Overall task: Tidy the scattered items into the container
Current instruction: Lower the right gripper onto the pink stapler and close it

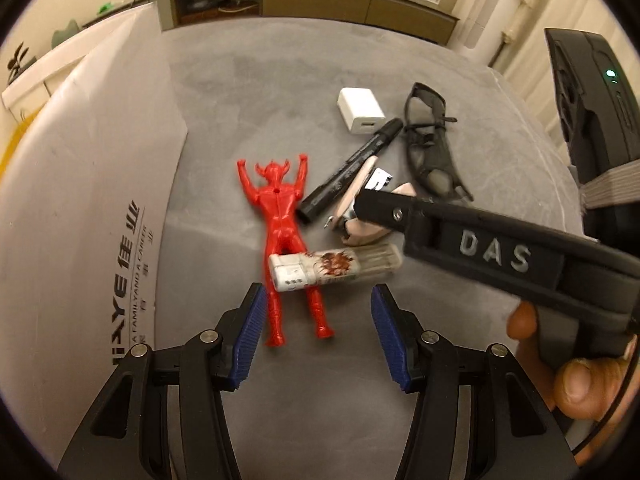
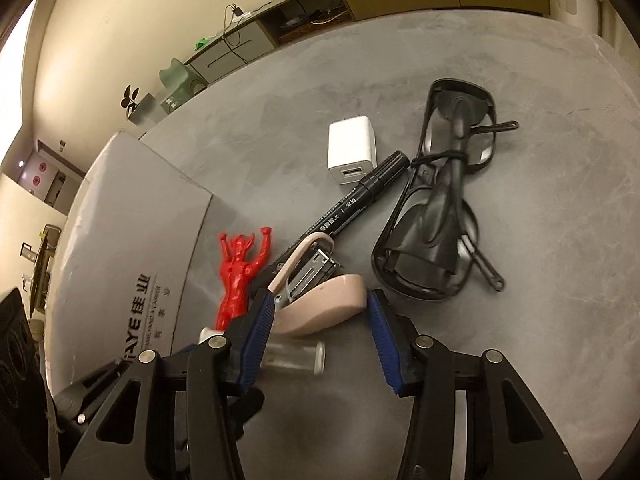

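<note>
Blue-padded fingers (image 1: 248,340) of the left gripper (image 1: 318,336) stand spread at the near edge of the left wrist view, grasping nothing, with the legs of a red toy figure (image 1: 280,220) lying between them on the grey table (image 1: 240,92). Across the figure's thighs lies a small clear tube with a white cap and a printed label (image 1: 332,270). From the right, the right gripper (image 2: 322,340) reaches in over the pile, its black arm marked with raised letters; in its own view its fingers (image 2: 380,332) are likewise released, one on each side of the near end of a beige stapler (image 2: 320,300) but not clenched on it. The same clear tube (image 2: 296,356) shows blurred just below the stapler, between the pads. The stapler lies beside the figure's right side, its metal magazine exposed. A black marker (image 2: 352,204) runs diagonally from the stapler's far end up toward the right, its cap end touching or nearly touching a white USB charger block (image 2: 352,152) that sits farther back. To the right of the marker, a pair of dark safety glasses (image 2: 436,208) lies folded, with a thin cord wrapped round its arms. On the left, a large white box flap or lid with printed lettering (image 1: 92,184) rises beside the figure; whether it belongs to the container I cannot tell. Beyond the table, at the far side of the room, a long low cabinet (image 1: 312,4) runs along the wall.
</note>
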Tool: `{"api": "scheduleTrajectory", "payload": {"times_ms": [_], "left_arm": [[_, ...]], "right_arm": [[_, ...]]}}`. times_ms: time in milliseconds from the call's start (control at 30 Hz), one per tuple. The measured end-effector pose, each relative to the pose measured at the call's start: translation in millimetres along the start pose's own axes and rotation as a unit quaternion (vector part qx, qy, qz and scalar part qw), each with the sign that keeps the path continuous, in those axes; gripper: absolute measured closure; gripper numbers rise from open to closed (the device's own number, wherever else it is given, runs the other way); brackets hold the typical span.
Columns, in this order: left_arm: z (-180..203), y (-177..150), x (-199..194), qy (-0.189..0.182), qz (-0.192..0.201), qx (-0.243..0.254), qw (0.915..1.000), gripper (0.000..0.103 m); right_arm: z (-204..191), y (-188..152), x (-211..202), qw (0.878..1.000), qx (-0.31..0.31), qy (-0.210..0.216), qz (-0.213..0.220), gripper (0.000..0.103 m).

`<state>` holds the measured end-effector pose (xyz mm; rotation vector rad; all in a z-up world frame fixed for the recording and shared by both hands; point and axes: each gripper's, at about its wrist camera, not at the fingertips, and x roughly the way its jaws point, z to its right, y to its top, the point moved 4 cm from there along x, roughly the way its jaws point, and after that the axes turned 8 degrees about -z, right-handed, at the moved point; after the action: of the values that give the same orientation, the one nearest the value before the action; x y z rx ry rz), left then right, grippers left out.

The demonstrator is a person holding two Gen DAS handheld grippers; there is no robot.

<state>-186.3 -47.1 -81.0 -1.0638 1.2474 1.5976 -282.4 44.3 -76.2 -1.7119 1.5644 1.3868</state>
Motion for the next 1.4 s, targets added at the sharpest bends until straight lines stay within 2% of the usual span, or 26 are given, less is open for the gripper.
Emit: {"api": "scheduleTrajectory", "payload": {"times_ms": [133, 233, 300, 367, 467, 500, 533, 600, 633, 667, 767, 833, 867, 900, 933, 967, 1033, 1067, 1100, 1167, 1233, 1333, 1400], "left_arm": [[-2.4, -4.7, 7.8, -0.032, -0.012, 0.001, 0.9994, 0.046], [2.9, -8.2, 6.1, -0.06, -0.014, 0.017, 0.998, 0.046], [6.6, -10.5, 1.3, -0.075, -0.013, 0.025, 0.9968, 0.046], [7.4, -11.9, -4.4, -0.083, -0.009, 0.027, 0.9961, 0.046], [6.7, -11.3, -11.8, -0.094, -0.004, 0.024, 0.9953, 0.046], [6.8, -10.5, -14.7, -0.097, 0.0, 0.022, 0.995, 0.046], [7.3, -8.5, -17.6, -0.098, 0.004, 0.022, 0.9949, 0.046], [7.3, -5.4, -22.8, -0.099, 0.012, 0.019, 0.9948, 0.046], [6.6, -4.1, -25.2, -0.099, 0.016, 0.016, 0.9948, 0.046], [5.9, -2.8, -27.7, -0.099, 0.021, 0.012, 0.9948, 0.046], [3.0, -0.7, -29.5, -0.099, 0.024, 0.004, 0.9948, 0.046], [4.0, -1.8, -28.2, -0.097, 0.02, 0.004, 0.9951, 0.046], [4.9, -2.9, -27.5, -0.096, 0.018, 0.005, 0.9952, 0.046], [5.9, -3.9, -26.8, -0.096, 0.016, 0.006, 0.9952, 0.046], [6.9, -4.9, -26.1, -0.095, 0.014, 0.007, 0.9953, 0.046], [8.5, -5.6, -26.6, -0.096, 0.014, 0.009, 0.9953, 0.046], [13.2, -6.1, -30.4, -0.097, 0.017, 0.018, 0.995, 0.046], [16.7, -5.3, -31.9, -0.098, 0.018, 0.023, 0.9948, 0.046], [21.6, -3.4, -32.9, -0.098, 0.019, 0.03, 0.9946, 0.046], [31.5, 0.9, -34.7, -0.098, 0.022, 0.043, 0.994, 0.046], [43.4, 8.3, -33.4, -0.076, 0.032, 0.062, 0.9947, 0.046], [57.2, 16.2, -22.4, -0.02, 0.039, 0.087, 0.9953, 0.046], [66.2, 16.8, -10.3, -0.018, 0.029, 0.099, 0.9945, 0.046]], "right_arm": [[-5.3, 2.9, 7.6, 0.999, -0.028, -0.014, 0.006, 0.054], [-10.1, -0.8, 8.1, 0.997, -0.074, -0.025, -0.017, 0.058], [-12.0, -4.8, 4.9, 0.992, -0.112, -0.045, -0.033, 0.067], [-9.4, -8.9, -3.3, 0.983, -0.152, -0.092, -0.044, 0.086], [3.7, -16.7, -16.2, 0.963, -0.193, -0.18, -0.052, 0.088], [9.1, -18.5, -20.2, 0.962, -0.191, -0.188, -0.053, 0.088], [14.6, -19.7, -24.2, 0.964, -0.182, -0.185, -0.052, 0.086], [25.3, -18.4, -32.2, 0.984, -0.125, -0.122, -0.041, 0.078], [29.7, -19.2, -33.4, 0.991, -0.095, -0.084, -0.037, 0.067], [33.0, -21.0, -31.5, 0.995, -0.071, -0.066, -0.033, 0.059], [36.2, -29.4, -16.2, 0.998, -0.027, -0.05, -0.032, 0.057], [30.0, -33.6, -5.9, 0.998, -0.039, -0.04, -0.026, 0.056], [24.3, -35.6, -2.0, 0.996, -0.066, -0.047, -0.026, 0.059], [18.0, -37.1, -0.6, 0.993, -0.1, -0.058, -0.031, 0.062], [10.5, -41.0, -1.5, 0.985, -0.146, -0.081, -0.037, 0.071], [5.4, -49.0, -2.7, 0.971, -0.199, -0.123, -0.044, 0.079], [-2.5, -62.9, -5.8, 0.936, -0.29, -0.193, -0.057, 0.08], [1.3, -66.4, -8.1, 0.934, -0.294, -0.194, -0.058, 0.079], [6.2, -67.6, -11.6, 0.937, -0.289, -0.19, -0.056, 0.077], [22.8, -59.1, -25.0, 0.961, -0.225, -0.155, -0.042, 0.062], [45.2, -57.9, -38.3, 0.984, -0.142, -0.104, -0.032, 0.058], [65.6, -71.4, -40.5, 0.994, -0.078, -0.064, -0.035, 0.058], [73.8, -77.3, -34.5, 0.998, -0.04, -0.029, -0.041, 0.058]]}}
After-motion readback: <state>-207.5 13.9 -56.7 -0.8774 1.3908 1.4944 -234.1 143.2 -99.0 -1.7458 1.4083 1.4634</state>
